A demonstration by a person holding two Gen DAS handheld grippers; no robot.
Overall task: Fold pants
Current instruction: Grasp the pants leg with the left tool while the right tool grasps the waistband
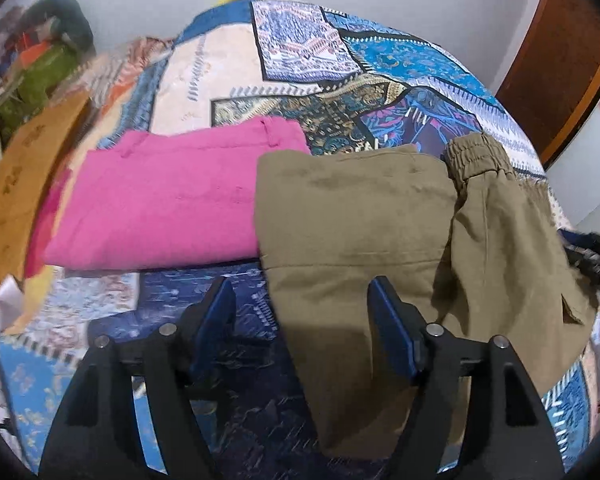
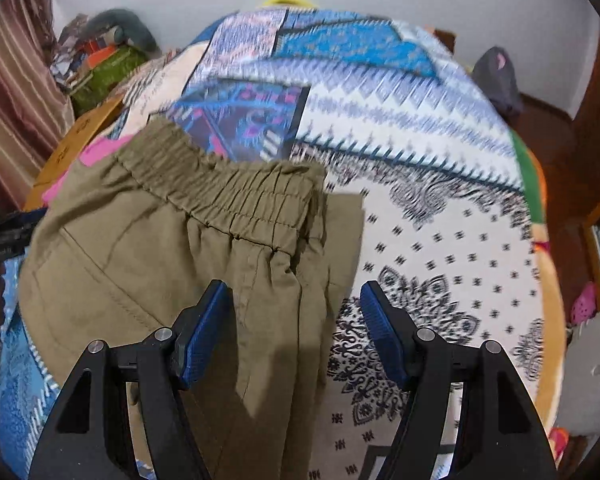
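Note:
Olive-green pants [image 1: 360, 216] lie partly folded on a patterned bedspread [image 1: 300, 60], their elastic waistband [image 1: 476, 156] at the far right. In the right wrist view the same pants [image 2: 160, 248] fill the left half, waistband [image 2: 228, 188] running across. My left gripper [image 1: 302, 304] is open and empty, hovering over the pants' near left edge. My right gripper [image 2: 294, 308] is open and empty, above the pants' right edge where the cloth meets the bedspread [image 2: 440, 240].
Folded pink pants [image 1: 172, 196] lie left of the olive ones. An orange cloth [image 1: 24, 184] and a clutter pile [image 1: 40, 64] sit at the far left. Wooden furniture [image 1: 560, 72] stands at the right. The other gripper [image 1: 596, 256] shows at the right edge.

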